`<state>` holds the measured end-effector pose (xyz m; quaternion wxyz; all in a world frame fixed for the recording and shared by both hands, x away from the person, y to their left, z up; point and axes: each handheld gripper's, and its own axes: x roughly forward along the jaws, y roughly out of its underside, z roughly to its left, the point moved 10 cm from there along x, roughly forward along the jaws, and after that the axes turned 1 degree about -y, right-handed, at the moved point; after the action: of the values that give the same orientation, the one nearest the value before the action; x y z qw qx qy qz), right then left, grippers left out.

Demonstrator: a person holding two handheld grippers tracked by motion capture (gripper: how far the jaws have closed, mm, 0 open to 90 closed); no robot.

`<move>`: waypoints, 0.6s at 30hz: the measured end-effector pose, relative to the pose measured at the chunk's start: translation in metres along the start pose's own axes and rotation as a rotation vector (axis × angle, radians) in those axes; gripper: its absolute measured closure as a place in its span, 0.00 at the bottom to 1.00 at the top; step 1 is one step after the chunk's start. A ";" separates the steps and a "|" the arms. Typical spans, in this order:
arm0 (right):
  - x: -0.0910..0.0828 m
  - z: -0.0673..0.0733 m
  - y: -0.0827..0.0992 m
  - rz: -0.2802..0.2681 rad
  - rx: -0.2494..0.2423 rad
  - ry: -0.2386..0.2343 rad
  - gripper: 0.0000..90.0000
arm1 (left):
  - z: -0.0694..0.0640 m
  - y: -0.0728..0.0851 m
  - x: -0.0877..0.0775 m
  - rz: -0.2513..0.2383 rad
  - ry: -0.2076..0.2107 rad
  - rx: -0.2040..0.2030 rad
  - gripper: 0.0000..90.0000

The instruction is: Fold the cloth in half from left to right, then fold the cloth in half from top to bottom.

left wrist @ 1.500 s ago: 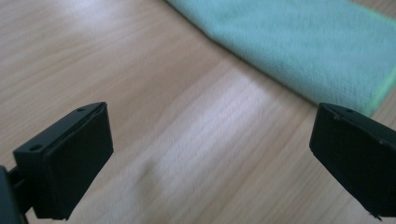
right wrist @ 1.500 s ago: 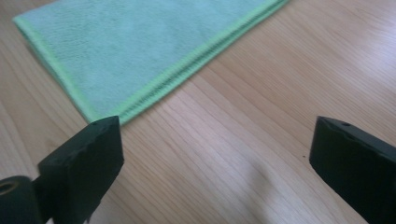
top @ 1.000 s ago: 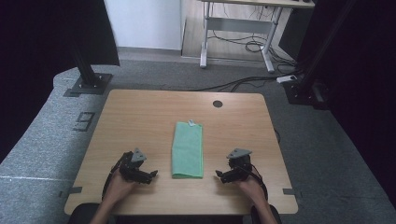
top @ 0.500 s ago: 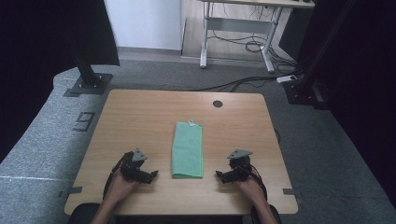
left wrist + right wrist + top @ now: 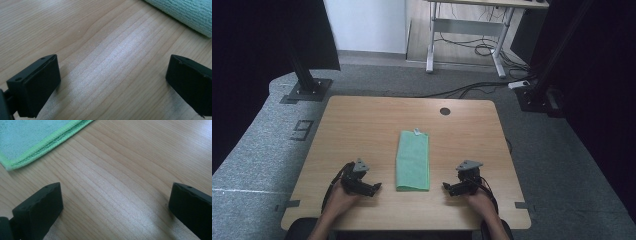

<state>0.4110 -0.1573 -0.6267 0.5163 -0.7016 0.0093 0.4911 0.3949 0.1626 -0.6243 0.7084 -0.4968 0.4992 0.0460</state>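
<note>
- Black jaws spread wide on the left hand-held gripper (image 5: 373,187), nothing between them, only bare wood grain in the left gripper view; it sits low at the near edge of the bench (image 5: 362,125), held in the person's left hand (image 5: 339,199), tips pointing inward.
- Just off those tips, to the inside, lies the green cloth (image 5: 413,160), folded into a long narrow strip that runs away from the person; it is close but not touching, and its teal pile cuts across the top right corner of the left gripper view (image 5: 185,12).
- On the far side of the cloth's near end comes the right hand-held gripper (image 5: 446,187), gripped by the right hand (image 5: 477,200), tips pointing back at the cloth and a little short of its edge.
- Its jaws stand wide apart too, empty, with bare bench between them; the cloth's stitched green hem (image 5: 42,142) crosses the upper left of the right gripper view, ahead of the left-hand jaw and clear of it.
- Both hand-held grippers flank the cloth's near corners at about the same level.
</note>
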 end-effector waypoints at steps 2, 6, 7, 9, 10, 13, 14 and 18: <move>0.000 0.000 0.000 0.000 0.000 0.000 0.00 | 0.000 0.000 0.000 0.000 0.000 0.000 0.00; 0.000 0.000 0.000 0.000 0.000 0.000 0.00 | 0.000 0.000 0.000 0.000 -0.001 -0.001 0.00; 0.000 0.000 0.000 0.000 0.000 0.000 0.00 | 0.000 0.000 0.000 0.000 -0.002 -0.001 0.00; 0.000 0.000 0.000 0.000 0.000 0.000 0.00 | 0.000 0.000 0.000 -0.001 -0.002 -0.002 0.00; 0.000 0.000 0.000 0.000 0.000 0.000 0.00 | 0.000 0.000 0.000 -0.001 -0.002 -0.002 0.00; 0.000 0.000 0.000 0.000 0.001 0.000 0.00 | 0.000 0.000 0.000 -0.001 -0.002 -0.003 0.00; 0.000 0.000 0.000 0.000 0.002 0.000 0.00 | 0.000 0.000 0.000 -0.001 -0.003 -0.004 0.00; 0.001 0.000 -0.001 0.001 0.012 0.008 0.00 | 0.001 0.000 0.000 -0.002 -0.004 -0.006 0.00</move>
<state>0.4116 -0.1566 -0.6266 0.5202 -0.7006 0.0147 0.4883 0.3956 0.1628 -0.6243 0.7079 -0.4993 0.4972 0.0481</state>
